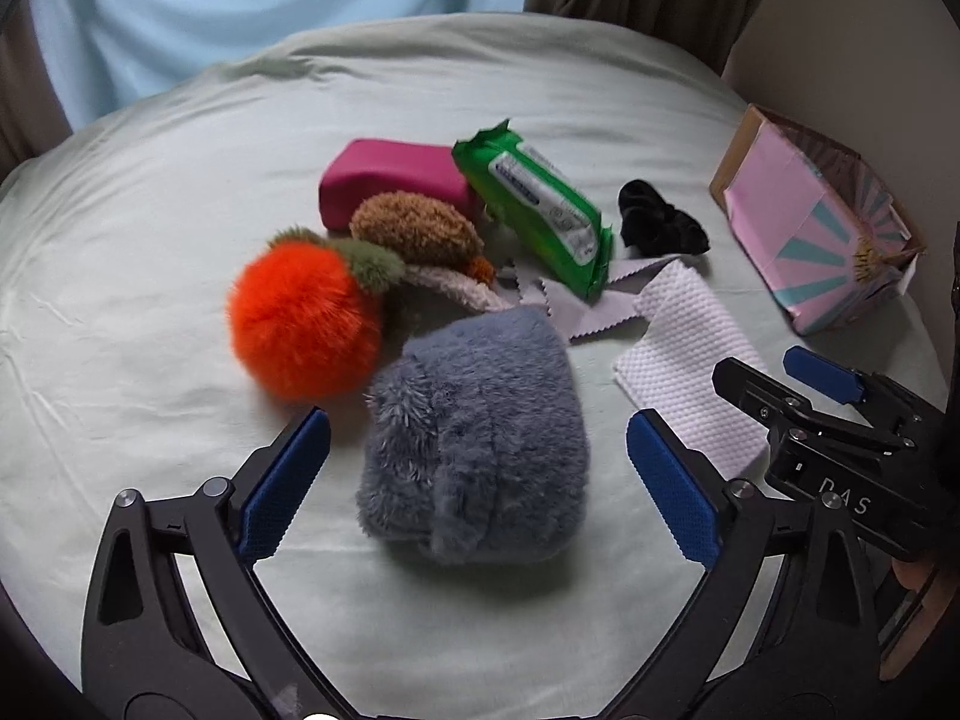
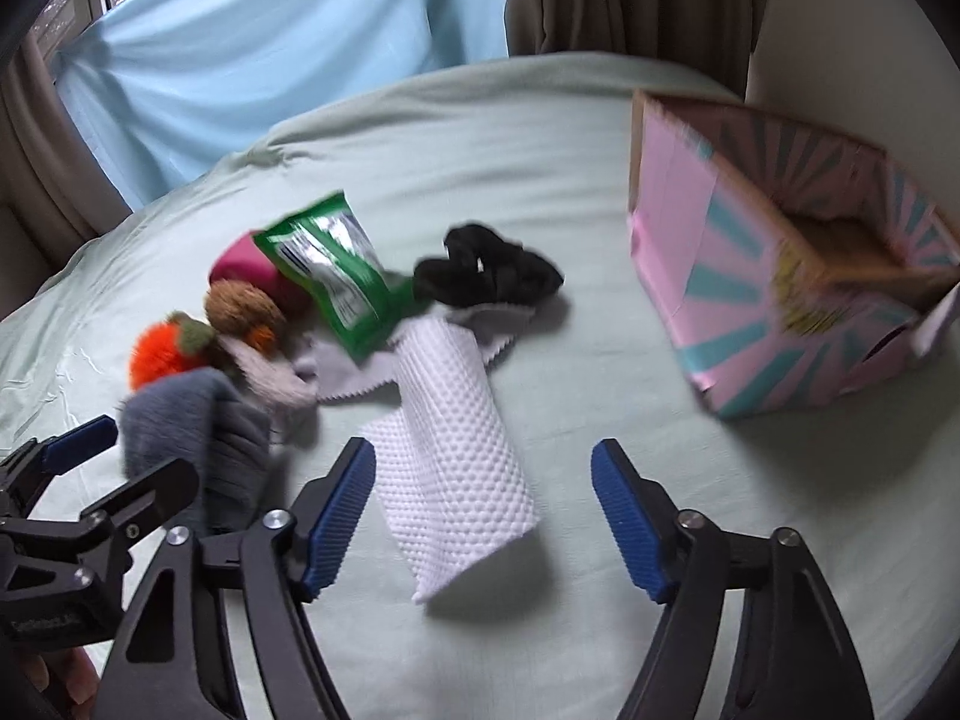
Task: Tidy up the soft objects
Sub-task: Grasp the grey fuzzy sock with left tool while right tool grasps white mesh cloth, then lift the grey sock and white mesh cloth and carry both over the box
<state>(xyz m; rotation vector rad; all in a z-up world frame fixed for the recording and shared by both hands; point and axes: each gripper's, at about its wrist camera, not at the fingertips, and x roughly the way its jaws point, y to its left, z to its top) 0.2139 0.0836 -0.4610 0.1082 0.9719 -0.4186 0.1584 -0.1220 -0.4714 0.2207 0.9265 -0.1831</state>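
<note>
A pile of soft things lies on the pale green bedsheet (image 1: pixel 150 228). A grey-blue fluffy plush (image 1: pixel 480 438) lies between the open fingers of my left gripper (image 1: pixel 474 450), untouched. Behind it are an orange pom-pom (image 1: pixel 303 321), a brown fuzzy toy (image 1: pixel 414 231), a magenta foam block (image 1: pixel 390 177), a green wipes pack (image 1: pixel 540 207), a black scrunchie (image 1: pixel 657 222) and a white textured cloth (image 1: pixel 690 360). My right gripper (image 2: pixel 483 474) is open over the near end of the white cloth (image 2: pixel 450 456). The pink and teal cardboard box (image 2: pixel 780 276) stands open to the right.
A grey zigzag-edged cloth (image 1: pixel 600 312) lies under the wipes pack. A light blue curtain (image 1: pixel 240 0) and brown curtains hang behind the bed. The right gripper shows at the right of the left wrist view (image 1: pixel 780 384). The box (image 1: pixel 822 222) sits near the bed's right edge.
</note>
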